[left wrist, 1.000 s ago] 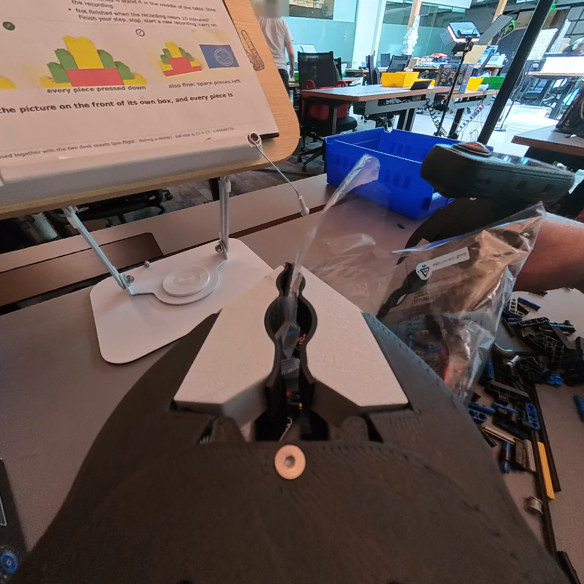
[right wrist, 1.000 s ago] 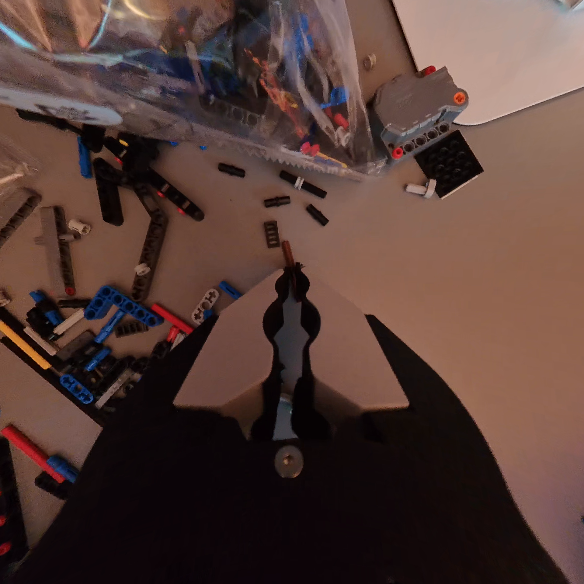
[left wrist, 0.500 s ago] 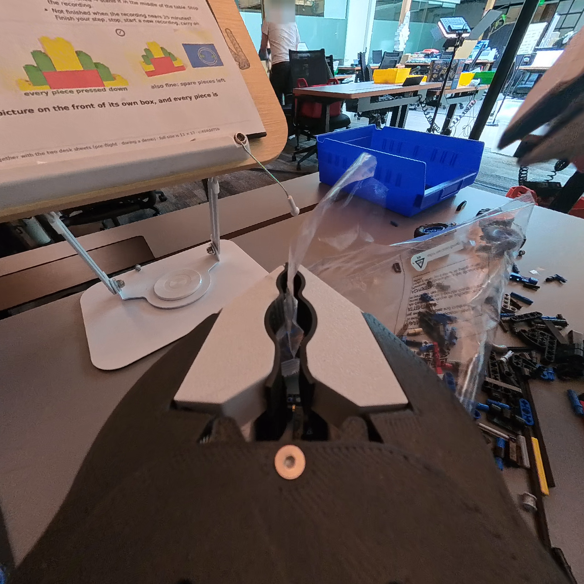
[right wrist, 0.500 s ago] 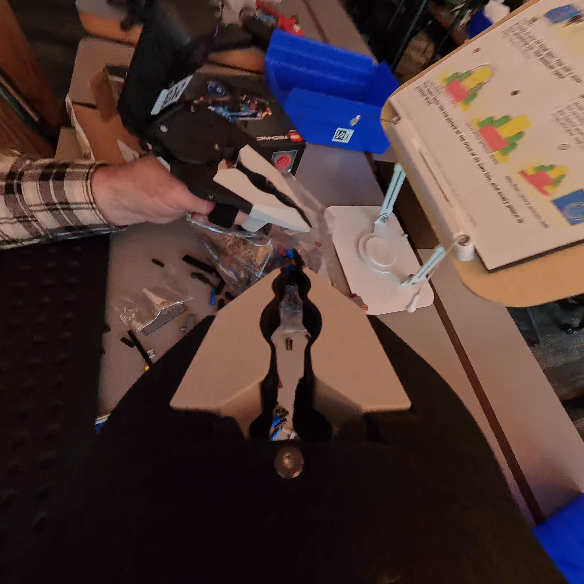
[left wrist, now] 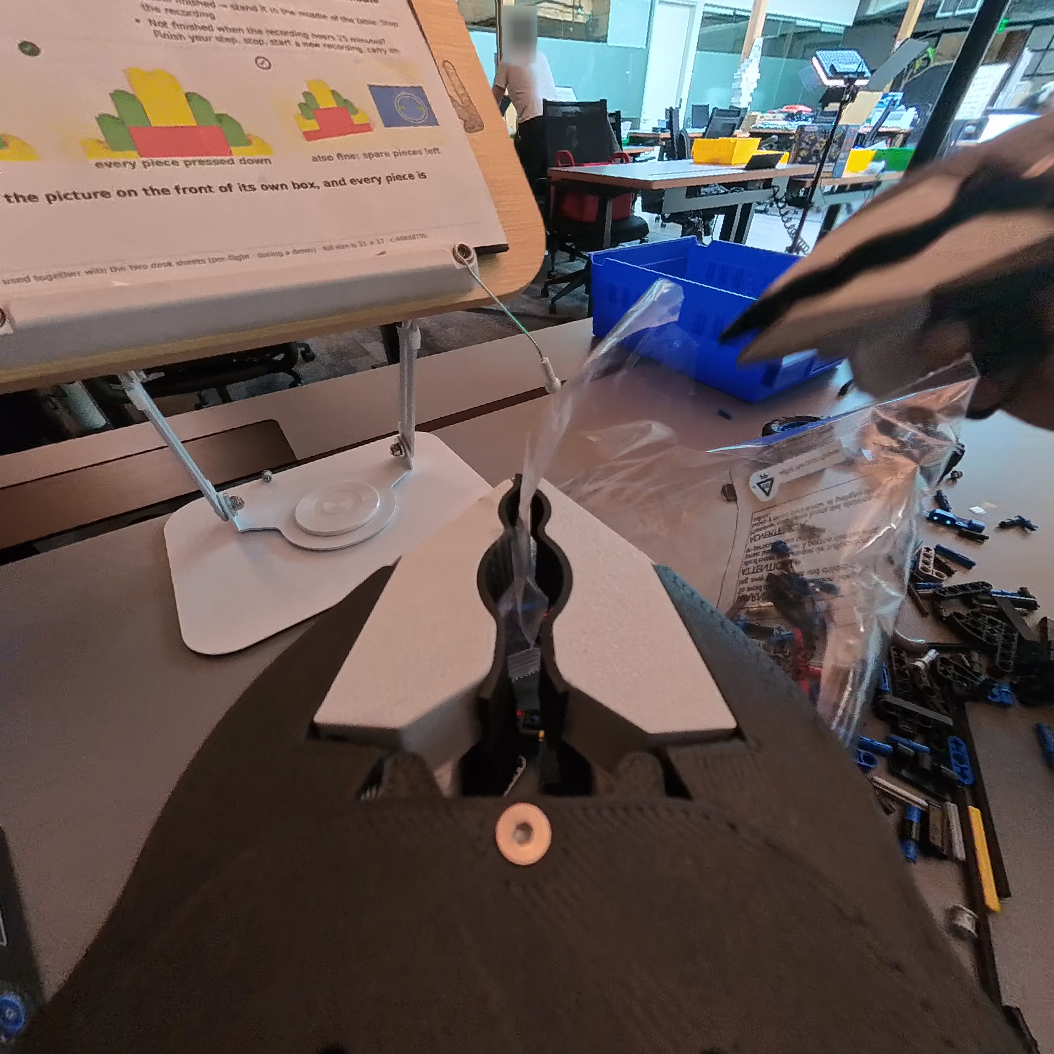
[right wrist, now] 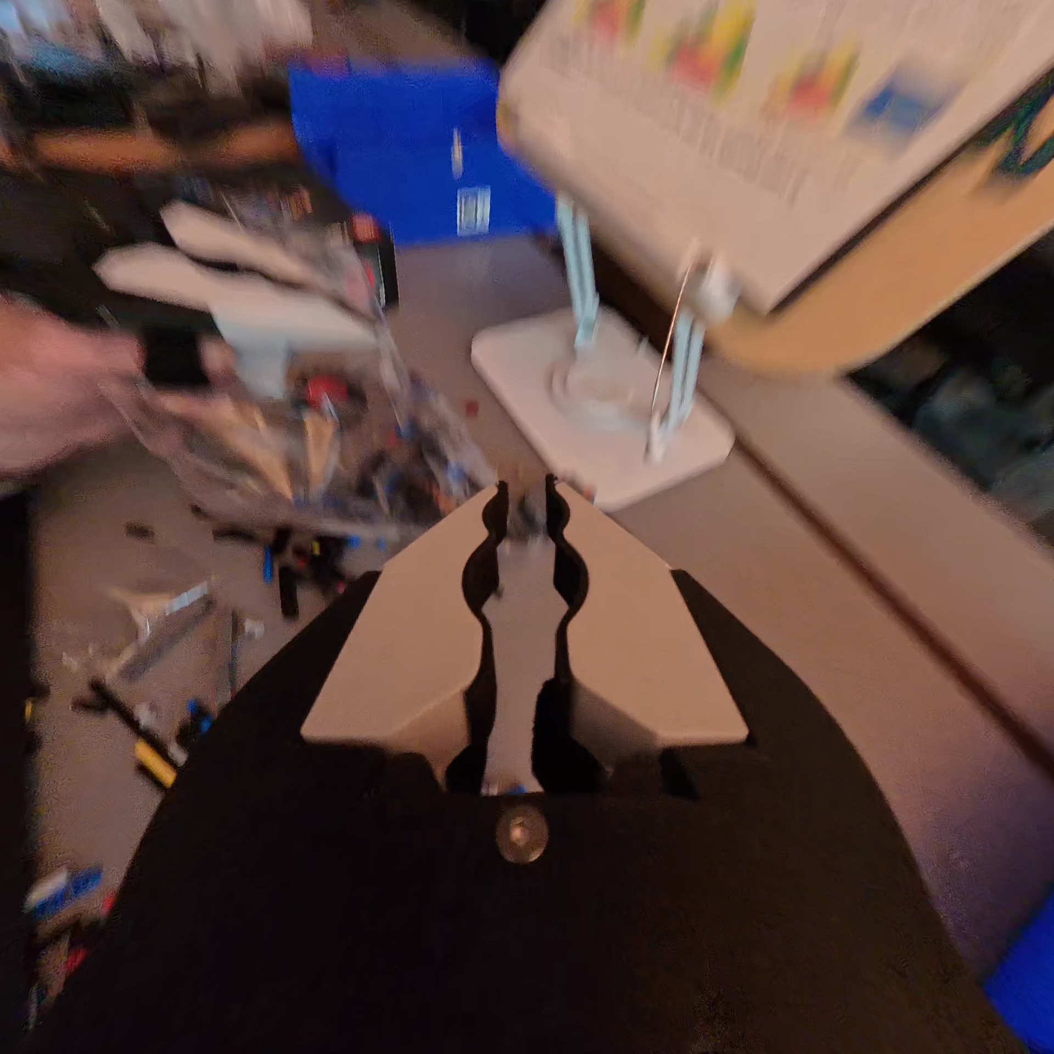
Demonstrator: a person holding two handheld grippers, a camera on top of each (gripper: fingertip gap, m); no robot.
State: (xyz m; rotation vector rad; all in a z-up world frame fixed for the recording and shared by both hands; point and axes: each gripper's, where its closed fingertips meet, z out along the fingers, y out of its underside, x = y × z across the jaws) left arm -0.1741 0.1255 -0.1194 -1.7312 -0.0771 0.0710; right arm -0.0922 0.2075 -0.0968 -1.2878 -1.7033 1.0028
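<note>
Right wrist view: right gripper (right wrist: pixel 523 485) fingers now parted | left gripper (left wrist: pixel 523 485) still pinching bag (left wrist: pixel 810 513)

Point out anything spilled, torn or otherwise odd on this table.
Small black and blue building pieces lie scattered loose on the table beside the clear plastic bag, whose stretched corner is pinched in the shut left gripper. The right wrist view is too blurred to add more.

Place: open-plan office used as a workshop | Beyond the fingers: rows of desks (left wrist: pixel 678 177), black office chairs (left wrist: pixel 576 137), glass partitions, a standing person (left wrist: pixel 522 97) | Far right of the fingers: studio light on a stand (left wrist: pixel 841 65), yellow bins (left wrist: pixel 724 149) | Just ahead: blue parts bin (left wrist: pixel 701 285), instruction sheet on a stand (left wrist: pixel 228 171)
</note>
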